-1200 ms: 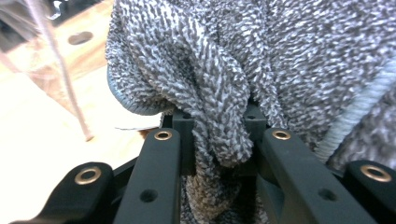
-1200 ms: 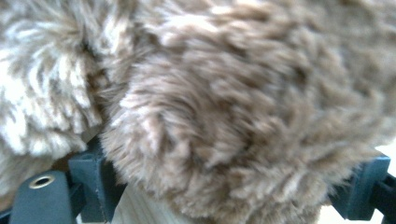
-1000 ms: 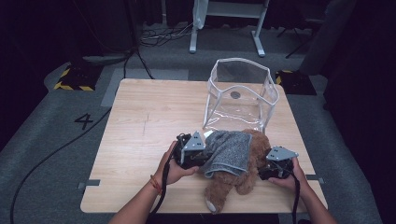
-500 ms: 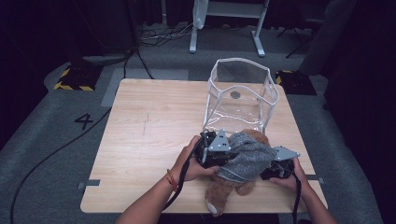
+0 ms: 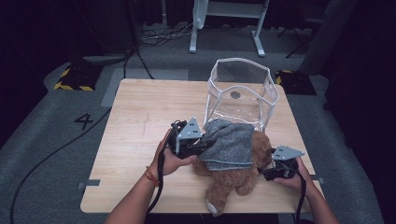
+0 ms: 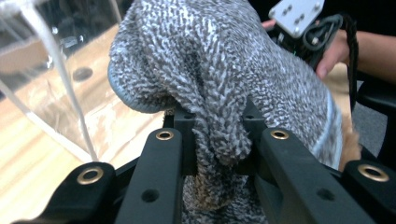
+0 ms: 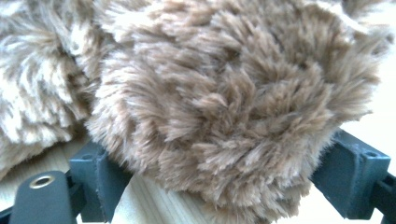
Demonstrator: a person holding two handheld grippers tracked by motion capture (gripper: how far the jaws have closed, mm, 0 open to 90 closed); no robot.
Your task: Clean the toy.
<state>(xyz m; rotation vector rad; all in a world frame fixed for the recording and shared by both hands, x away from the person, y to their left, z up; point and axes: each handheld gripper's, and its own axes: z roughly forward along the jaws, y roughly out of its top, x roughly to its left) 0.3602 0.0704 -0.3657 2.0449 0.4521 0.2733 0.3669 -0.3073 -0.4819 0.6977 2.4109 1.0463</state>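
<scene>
— Pinching a fold of the grey knitted sweater, your left gripper was clenched on it; the cloth sat squeezed between both black jaws, and they had just been closing a little more on it. Did you see this?

— Yes. And my right gripper?

— Its jaws stood wide, one on each side of a furry brown limb of the teddy bear. It looked like a grasp on the bear, with the fur pressing against both jaws.

— Where was the bear lying?

— On the wooden table, near your edge, between your two hands. The sweater covered its upper body, and one pale-soled foot pointed toward you.

— What stood behind it?

— A clear plastic bag with white edges, upright and open at the top, just beyond the bear. Your left hand held its gripper at the sweater's left side; your right hand was at the bear's right side.
</scene>
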